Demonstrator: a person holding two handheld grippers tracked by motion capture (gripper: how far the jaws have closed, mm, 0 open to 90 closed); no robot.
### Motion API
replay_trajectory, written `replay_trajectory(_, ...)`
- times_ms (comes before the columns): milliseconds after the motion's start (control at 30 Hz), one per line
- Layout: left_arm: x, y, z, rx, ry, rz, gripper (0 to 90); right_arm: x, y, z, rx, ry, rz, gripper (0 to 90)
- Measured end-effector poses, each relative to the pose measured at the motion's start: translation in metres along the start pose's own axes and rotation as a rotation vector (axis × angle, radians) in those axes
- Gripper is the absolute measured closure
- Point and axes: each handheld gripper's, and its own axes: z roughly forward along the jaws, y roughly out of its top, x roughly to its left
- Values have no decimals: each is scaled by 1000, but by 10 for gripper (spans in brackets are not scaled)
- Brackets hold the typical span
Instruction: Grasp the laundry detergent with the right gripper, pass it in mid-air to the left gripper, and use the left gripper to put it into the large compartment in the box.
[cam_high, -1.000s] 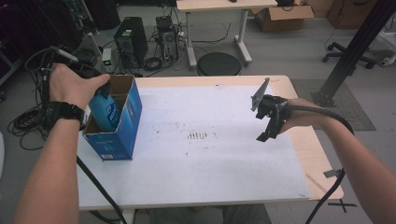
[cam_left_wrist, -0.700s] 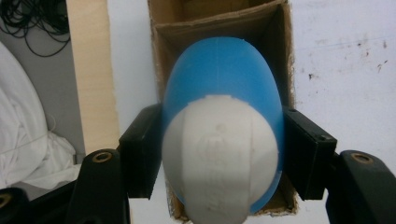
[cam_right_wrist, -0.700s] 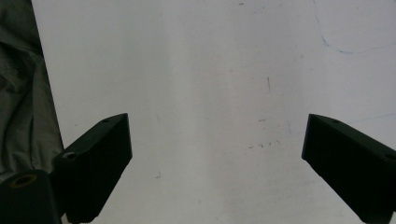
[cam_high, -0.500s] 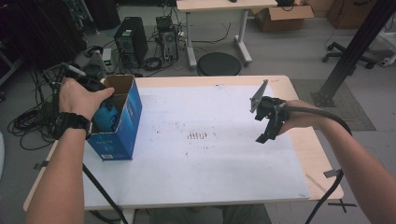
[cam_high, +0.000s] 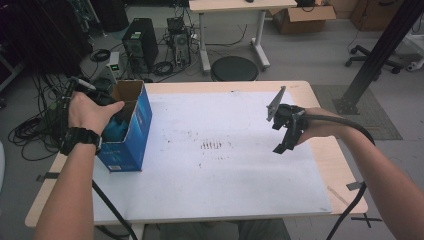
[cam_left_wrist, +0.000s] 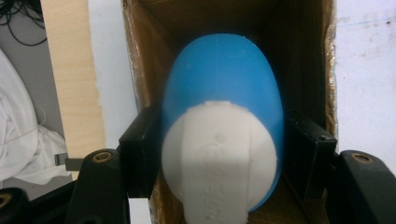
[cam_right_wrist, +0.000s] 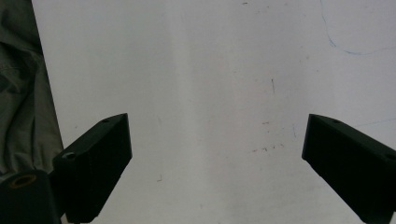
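An open blue cardboard box (cam_high: 134, 137) stands on the left part of the white table top (cam_high: 225, 190). My left gripper (cam_high: 106, 106), mostly hidden under the person's hand, reaches down into the box. It is shut on a blue bottle (cam_high: 115, 130) with a white cap. In the left gripper view the black jaws of the left gripper (cam_left_wrist: 224, 140) press both sides of the blue bottle (cam_left_wrist: 224, 74), whose white cap (cam_left_wrist: 219, 154) faces the camera, between the box's brown inner walls (cam_left_wrist: 144, 70). My right gripper (cam_high: 286, 134) hovers over the table's right side. The right gripper (cam_right_wrist: 217, 154) is open, with bare table between its jaws.
Faint dark marks (cam_high: 212, 146) dot the middle of the table top. Beyond the far edge are a round black stool (cam_high: 234, 69), a computer tower (cam_high: 139, 45), floor cables (cam_high: 37, 125) and a black post (cam_high: 380, 55). A cable (cam_high: 350, 210) trails from the right gripper.
My left gripper has sunk lower with the blue bottle, which now sits deeper inside the box. The right gripper has hardly moved.
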Motion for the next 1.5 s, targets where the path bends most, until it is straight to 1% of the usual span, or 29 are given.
replay_trajectory(200, 0, -1, 5, -4, 0, 6, 385, 0, 0, 1, -2, 1, -2, 81)
replay_trajectory(300, 0, -2, 9, 4, 9, 13, 384, 0, 0, 2, -2, 4, -1, 81)
replay_trajectory(433, 0, -3, 13, 7, 9, 16, 384, 0, 0, 3, -1, 3, 5, 81)
replay_trajectory(500, 0, -4, 14, 5, 7, 19, 384, 0, 0, 3, 0, 5, -5, 81)
replay_trajectory(567, 0, -5, 15, -1, 7, 18, 384, 0, 0, 4, -2, 4, -1, 81)
replay_trajectory(833, -1, -6, 16, 1, 10, 12, 382, 2, 1, 5, 0, 7, 4, 81)
replay_trajectory(1067, -4, -5, 16, 11, 20, 14, 380, 3, 0, 4, -5, 5, 1, 81)
replay_trajectory(1233, -5, -5, 16, 14, 15, 12, 376, 4, -1, 2, -1, 7, 2, 82)
replay_trajectory(1300, -6, -5, 15, 23, 11, 18, 364, 4, -2, 2, -1, 6, 3, 83)
replay_trajectory(1367, -6, -5, 13, 18, 23, 20, 341, 3, -3, 2, -3, 6, 5, 83)
replay_trajectory(1433, -7, -5, 11, 22, 16, 27, 321, 4, -4, 2, -4, 7, 6, 83)
replay_trajectory(1500, -8, -5, 8, 19, 20, 32, 305, 4, -5, 1, -2, 9, 10, 83)
